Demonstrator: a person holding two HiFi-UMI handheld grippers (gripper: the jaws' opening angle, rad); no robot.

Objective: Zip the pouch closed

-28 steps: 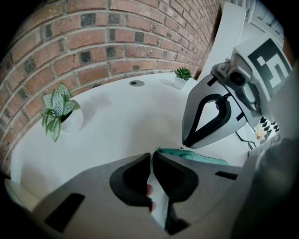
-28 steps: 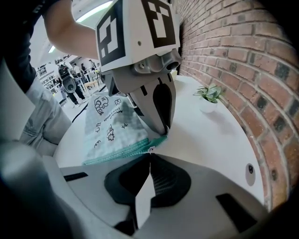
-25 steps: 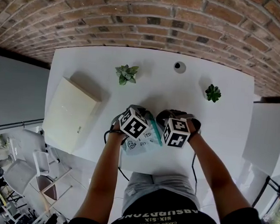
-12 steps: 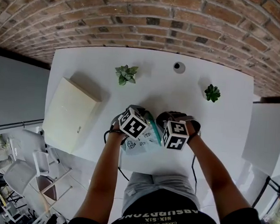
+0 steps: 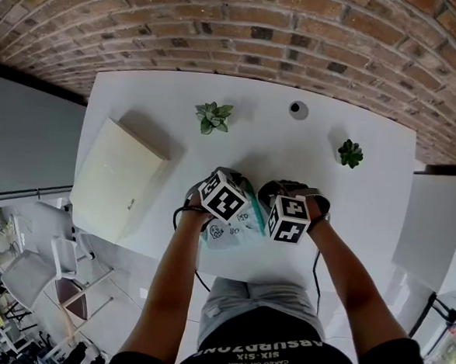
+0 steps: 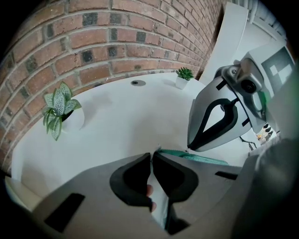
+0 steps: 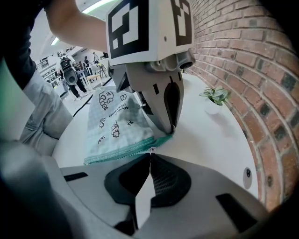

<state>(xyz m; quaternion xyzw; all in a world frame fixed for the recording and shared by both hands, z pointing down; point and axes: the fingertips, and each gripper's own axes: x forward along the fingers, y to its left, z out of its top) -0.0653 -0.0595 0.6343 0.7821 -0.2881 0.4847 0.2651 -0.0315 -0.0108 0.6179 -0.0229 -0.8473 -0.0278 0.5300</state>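
Our left claw (image 6: pixel 152 155) pinches the pouch (image 7: pixel 117 122) edge; our right claw (image 7: pixel 150 157) is pressed together on its zipper pull (image 7: pixel 151 150), over the bench (image 5: pixel 359 202).

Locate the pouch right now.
In the head view the pouch lies at the near edge of the table, centre; the left claw pinches its teal zipper edge and the right claw nips the zipper pull.

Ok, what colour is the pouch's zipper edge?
Teal green zipper edge on the pouch; clearest in the right gripper view.
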